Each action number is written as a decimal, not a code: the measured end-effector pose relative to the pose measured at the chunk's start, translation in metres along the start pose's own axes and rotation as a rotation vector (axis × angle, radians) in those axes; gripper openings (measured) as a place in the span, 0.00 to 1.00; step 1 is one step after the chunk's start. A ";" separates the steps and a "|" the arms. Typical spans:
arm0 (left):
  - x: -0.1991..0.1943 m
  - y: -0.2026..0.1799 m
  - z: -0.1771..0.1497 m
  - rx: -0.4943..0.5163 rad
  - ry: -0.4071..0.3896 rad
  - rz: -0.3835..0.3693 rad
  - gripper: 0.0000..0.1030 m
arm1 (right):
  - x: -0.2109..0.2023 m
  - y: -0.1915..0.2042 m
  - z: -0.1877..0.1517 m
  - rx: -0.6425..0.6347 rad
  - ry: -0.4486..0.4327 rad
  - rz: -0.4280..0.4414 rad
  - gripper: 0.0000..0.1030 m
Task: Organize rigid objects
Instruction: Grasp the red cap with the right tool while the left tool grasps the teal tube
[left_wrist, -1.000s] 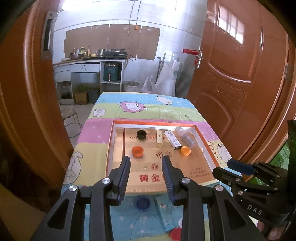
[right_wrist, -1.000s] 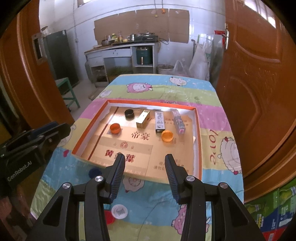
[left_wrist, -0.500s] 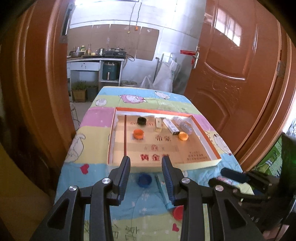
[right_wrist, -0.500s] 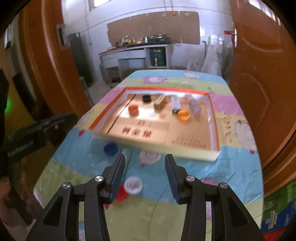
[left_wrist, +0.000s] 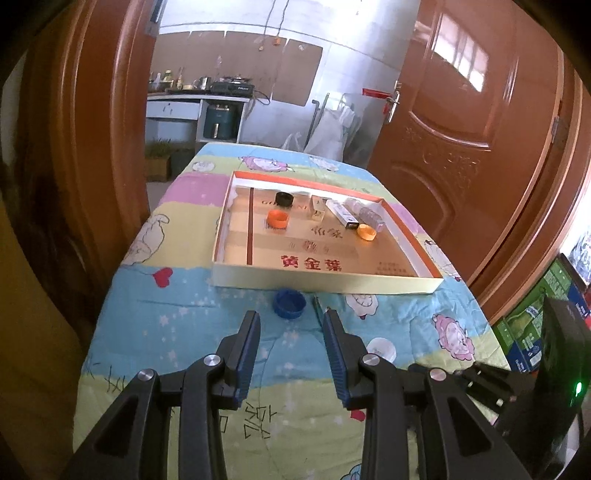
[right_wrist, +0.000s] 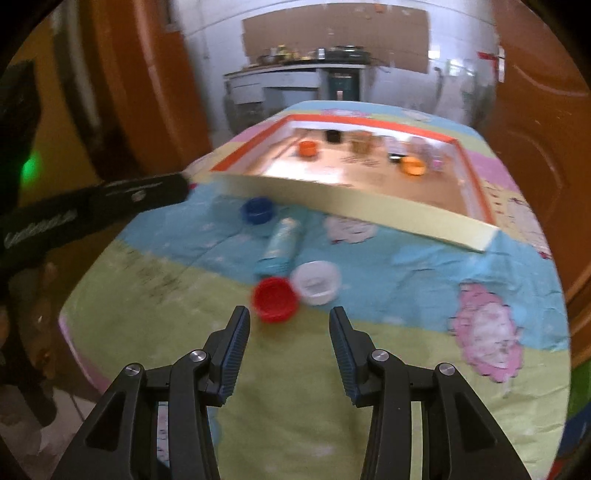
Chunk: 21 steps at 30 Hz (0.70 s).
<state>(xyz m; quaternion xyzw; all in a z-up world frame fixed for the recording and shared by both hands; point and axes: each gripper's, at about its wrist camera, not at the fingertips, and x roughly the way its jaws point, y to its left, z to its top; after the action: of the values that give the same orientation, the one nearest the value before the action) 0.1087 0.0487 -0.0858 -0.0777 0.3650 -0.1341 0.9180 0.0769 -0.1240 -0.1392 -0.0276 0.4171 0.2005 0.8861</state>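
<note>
A: What are your grippers doing?
B: My left gripper and my right gripper both hang over the bench, jaws apart, nothing between them.
A: Where are the loose things?
B: A blue cap lies just beyond my left fingertips, against the tray. At centre of the right view, a red cap touches a white cap, with a teal tube behind them.
</note>
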 end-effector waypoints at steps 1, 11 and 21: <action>0.000 0.001 0.000 -0.002 0.001 0.000 0.34 | 0.003 0.004 0.000 -0.009 0.005 0.004 0.45; 0.006 0.014 -0.003 -0.029 0.019 0.010 0.34 | 0.029 0.012 0.009 0.012 0.016 0.040 0.44; 0.011 0.016 -0.005 -0.032 0.035 0.003 0.34 | 0.035 0.015 0.013 -0.033 0.021 -0.032 0.30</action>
<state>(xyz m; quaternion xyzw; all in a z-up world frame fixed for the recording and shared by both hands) 0.1159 0.0604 -0.1002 -0.0896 0.3833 -0.1282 0.9103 0.1003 -0.0960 -0.1552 -0.0511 0.4226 0.1929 0.8841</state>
